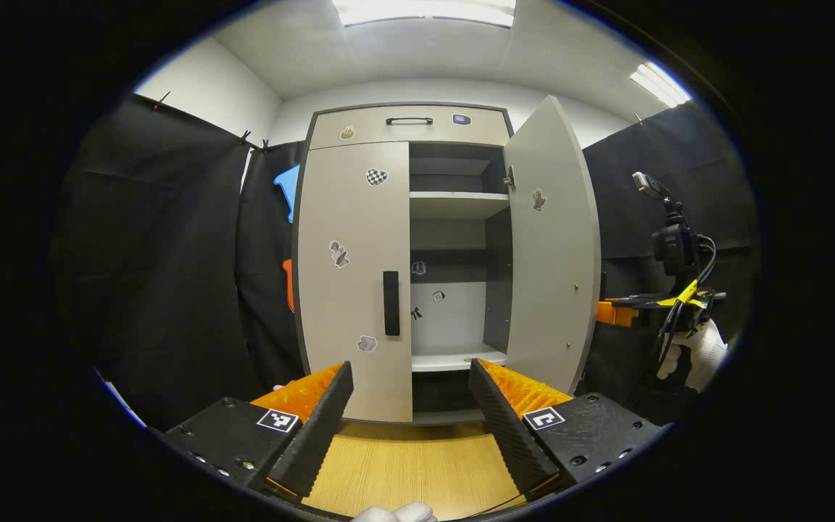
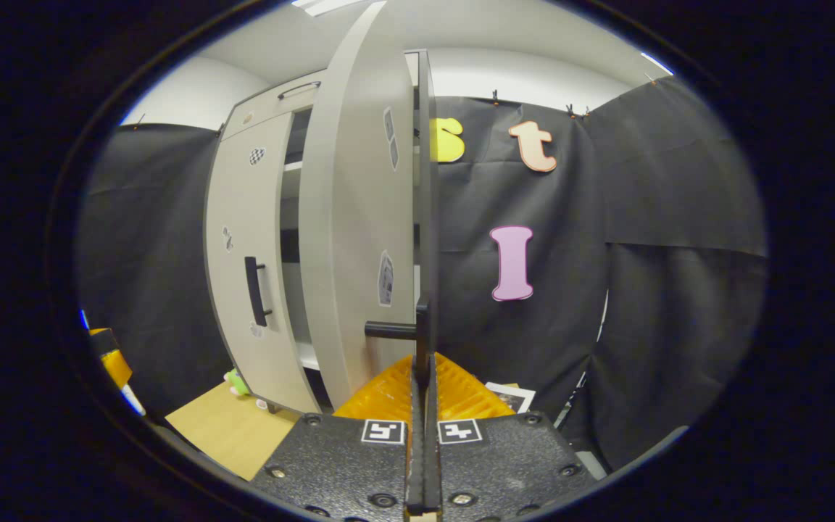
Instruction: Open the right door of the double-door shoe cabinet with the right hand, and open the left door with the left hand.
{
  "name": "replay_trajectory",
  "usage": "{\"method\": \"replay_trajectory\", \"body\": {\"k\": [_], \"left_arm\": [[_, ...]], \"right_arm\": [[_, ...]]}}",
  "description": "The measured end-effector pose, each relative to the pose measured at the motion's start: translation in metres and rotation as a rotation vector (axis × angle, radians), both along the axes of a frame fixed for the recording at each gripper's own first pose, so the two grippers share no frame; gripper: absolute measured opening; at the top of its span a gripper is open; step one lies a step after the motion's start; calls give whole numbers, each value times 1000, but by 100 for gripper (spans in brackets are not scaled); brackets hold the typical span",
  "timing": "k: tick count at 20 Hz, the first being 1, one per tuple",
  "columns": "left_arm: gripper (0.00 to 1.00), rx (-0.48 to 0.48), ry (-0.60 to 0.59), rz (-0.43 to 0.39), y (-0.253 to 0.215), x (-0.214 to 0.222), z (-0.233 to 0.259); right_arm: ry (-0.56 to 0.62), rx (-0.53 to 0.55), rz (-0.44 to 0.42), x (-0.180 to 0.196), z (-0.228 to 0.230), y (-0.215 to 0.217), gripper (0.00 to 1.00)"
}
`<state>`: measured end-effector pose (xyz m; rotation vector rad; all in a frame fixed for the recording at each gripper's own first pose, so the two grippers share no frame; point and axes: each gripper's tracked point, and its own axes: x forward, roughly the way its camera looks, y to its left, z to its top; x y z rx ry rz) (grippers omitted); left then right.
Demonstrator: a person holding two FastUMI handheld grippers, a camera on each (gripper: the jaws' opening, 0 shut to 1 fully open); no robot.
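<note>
Right gripper (image 2: 421, 377), mine, has its fingers pressed together on the black bar handle (image 2: 391, 330) of the pale grey right cabinet door (image 2: 359, 239), which stands swung wide open. Left gripper (image 1: 410, 391) hangs with fingers spread apart, gripping nothing, over the light wooden floor (image 1: 406, 464). At its 12 o'clock, the matching left door (image 1: 352, 275) sits closed, its black handle (image 1: 391, 303) untouched. White shelves (image 1: 457, 204) show inside.

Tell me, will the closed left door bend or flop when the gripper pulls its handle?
Probably not. The left door looks like a flat, rigid board, so it should swing stiffly, as the open right door hangs straight. Its bar handle stands proud, likely easy for the open left gripper to grip.
</note>
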<state>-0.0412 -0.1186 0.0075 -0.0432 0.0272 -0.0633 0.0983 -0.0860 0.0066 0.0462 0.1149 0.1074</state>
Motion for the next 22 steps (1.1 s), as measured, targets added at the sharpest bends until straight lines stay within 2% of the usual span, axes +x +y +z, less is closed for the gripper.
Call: {"method": "replay_trajectory", "body": {"k": [8,10,12,15,17,19,21,22], "left_arm": [[96,-7,4,-1,13,-1,0],[96,-8,3,-8,16,-1,0],[96,-5,1,-14,20,2,0],[96,-6,1,-23,28,5,-1],[96,5,5,-25,36,9,-4],[96,14,15,-25,44,12,-7],[96,20,22,-25,53,16,-11],[96,24,23,-23,57,19,-12]], "right_arm": [[-25,-10,-44,-11,7,-7,4],[-28,-23,-65,-18,8,-10,9],[-26,-33,-92,-26,9,-15,24],[-23,-28,-120,-43,9,-15,67],[-24,-13,-133,-54,10,-10,81],[-27,9,-136,-64,11,0,85],[-21,15,-129,-75,7,15,96],[-19,16,-121,-82,5,24,94]]}}
